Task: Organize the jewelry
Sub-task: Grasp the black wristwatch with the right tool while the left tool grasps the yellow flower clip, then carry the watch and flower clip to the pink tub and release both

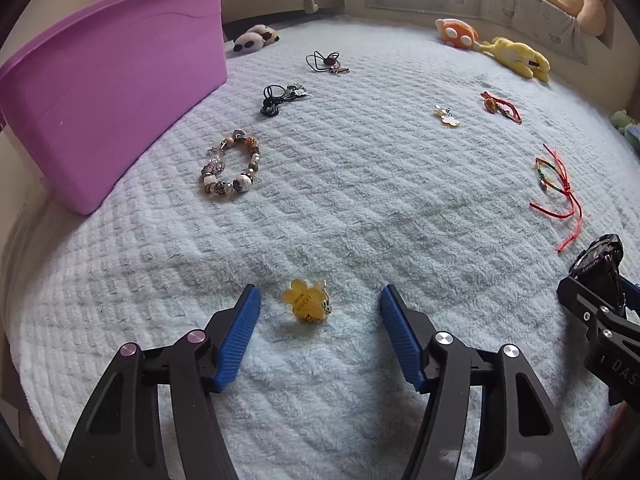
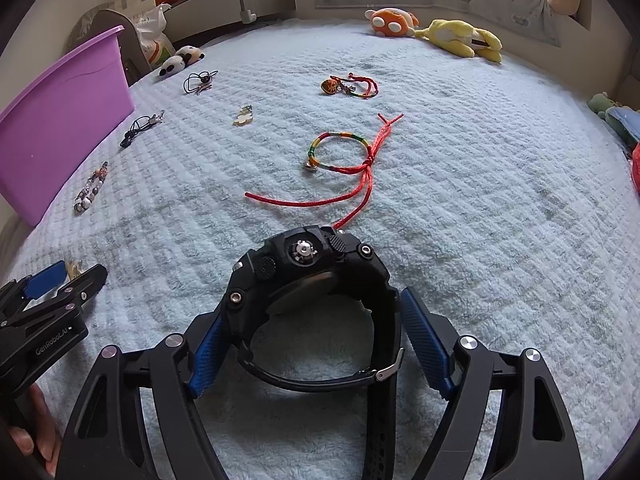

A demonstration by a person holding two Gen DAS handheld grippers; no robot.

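A yellow flower-shaped charm lies on the pale blue blanket. My left gripper stands open around it, one blue pad on each side, neither touching it. My right gripper is shut on a black sport watch, with the blue pads against the case and the strap. The watch and the right gripper also show at the right edge of the left wrist view. The left gripper appears at the left in the right wrist view.
A purple tub stands at the left. On the blanket lie a beaded bracelet, two black cord pieces, a pale charm, a red charm bracelet and a multicolour bracelet with red cord. Plush toys line the far edge.
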